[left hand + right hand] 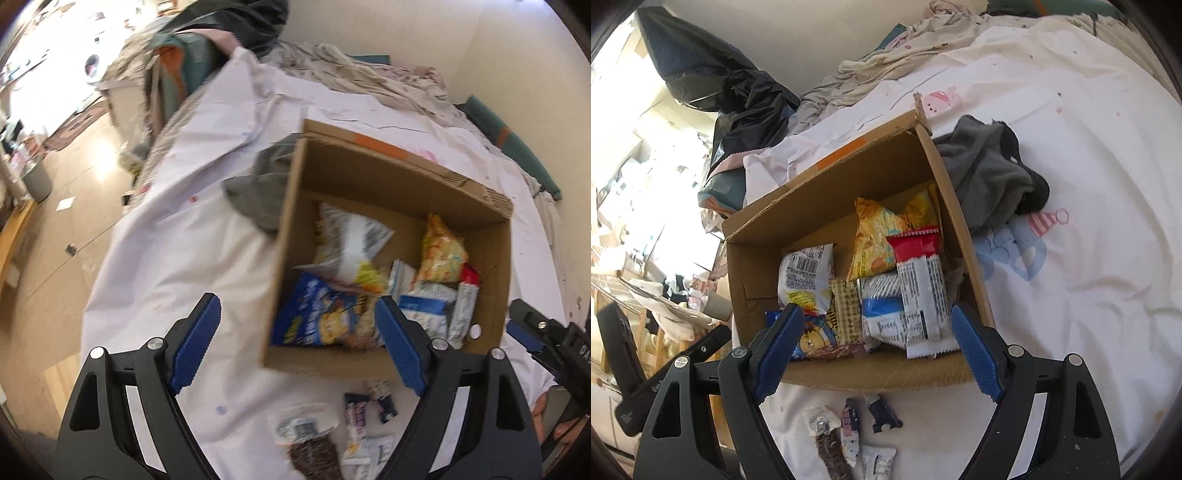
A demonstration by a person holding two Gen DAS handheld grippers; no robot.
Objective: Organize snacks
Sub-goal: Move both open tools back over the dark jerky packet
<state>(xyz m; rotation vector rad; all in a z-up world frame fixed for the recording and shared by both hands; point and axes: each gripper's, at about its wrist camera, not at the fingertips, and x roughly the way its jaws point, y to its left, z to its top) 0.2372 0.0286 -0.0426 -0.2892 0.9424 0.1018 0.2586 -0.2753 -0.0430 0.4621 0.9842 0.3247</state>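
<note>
The fingers of the left gripper (299, 345) and of the right gripper (877, 349) were spread wide and held nothing, both hung above the near edge of a cardboard box (886, 374) set on the bed sheet (1071, 295). Most snack packets (919, 295) were already gathered inside; by judgement, a few small packets (849, 432) on the sheet before the box were left to be put in. A grey cloth (990, 177) was draped beside the box wall, apparently out of the way.

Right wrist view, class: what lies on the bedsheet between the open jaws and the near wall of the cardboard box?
Loose small snack packets lie on the white bedsheet, just short of the cardboard box. The left wrist view shows them too.
</note>
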